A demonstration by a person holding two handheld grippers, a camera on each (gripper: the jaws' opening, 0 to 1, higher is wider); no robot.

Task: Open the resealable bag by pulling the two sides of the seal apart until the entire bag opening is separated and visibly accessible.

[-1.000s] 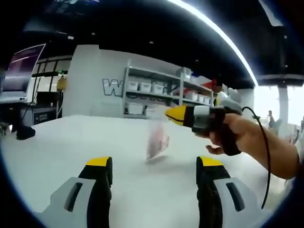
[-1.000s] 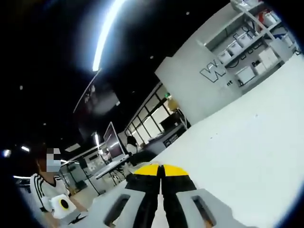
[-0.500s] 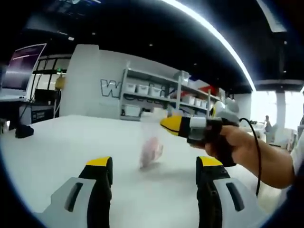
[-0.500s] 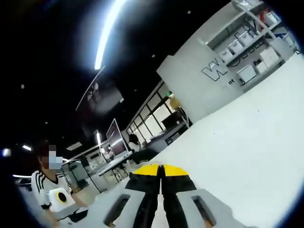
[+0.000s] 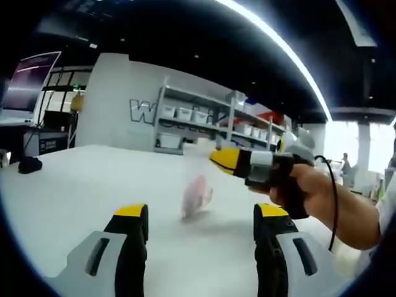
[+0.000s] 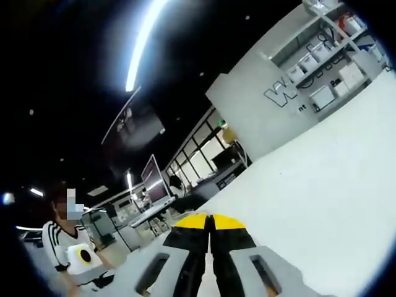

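Bag [image 5: 197, 189] hangs from my right hand-held gripper [image 5: 218, 159], whose yellow tips are clamped on one side of its top edge, above the white surface [image 5: 74, 185] and ahead of my left hand-held gripper [image 5: 201, 213], whose jaws stand apart and hold nothing. I judge the seal not yet parted. To do this well, I should bring the left one up to the free side of the seal, close to the right tips, pinch one layer alone, then draw the two apart along the opening. Count: one bag, with something pink inside; two hand-held grippers; one person's hand [image 5: 309, 192].
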